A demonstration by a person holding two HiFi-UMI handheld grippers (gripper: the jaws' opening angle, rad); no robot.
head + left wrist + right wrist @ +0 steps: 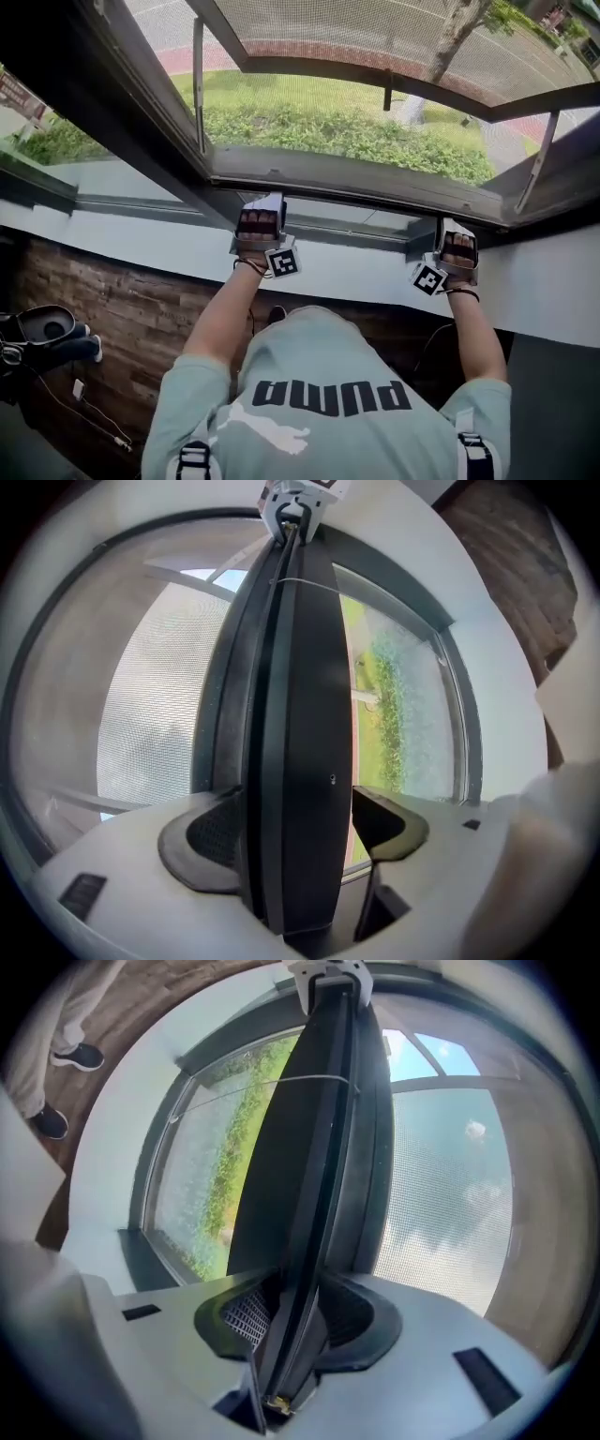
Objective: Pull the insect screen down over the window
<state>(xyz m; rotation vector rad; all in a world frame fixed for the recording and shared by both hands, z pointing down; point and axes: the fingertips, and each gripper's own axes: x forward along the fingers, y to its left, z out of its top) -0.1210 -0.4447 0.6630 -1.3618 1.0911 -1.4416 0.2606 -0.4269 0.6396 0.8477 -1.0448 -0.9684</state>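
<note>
screen bar [300,714] dark, long, grey mesh [159,696] along one side | left tongs [300,832] clamped on it | right tongs [295,1321] likewise

Both arms reach up and forward, well apart and roughly parallel: left forearm [220,314] and right forearm [476,328] are bare, each with a dark band at the wrist. The left gripper [262,208] and right gripper [456,230] sit about level, the marker cube [283,262] on the left and the one on the right both facing back at the head view. Left jaws stand wide, pads [211,841] against the screen rail [300,761] between them. Right jaws stand narrower, pinching the rail from both sides.
</note>
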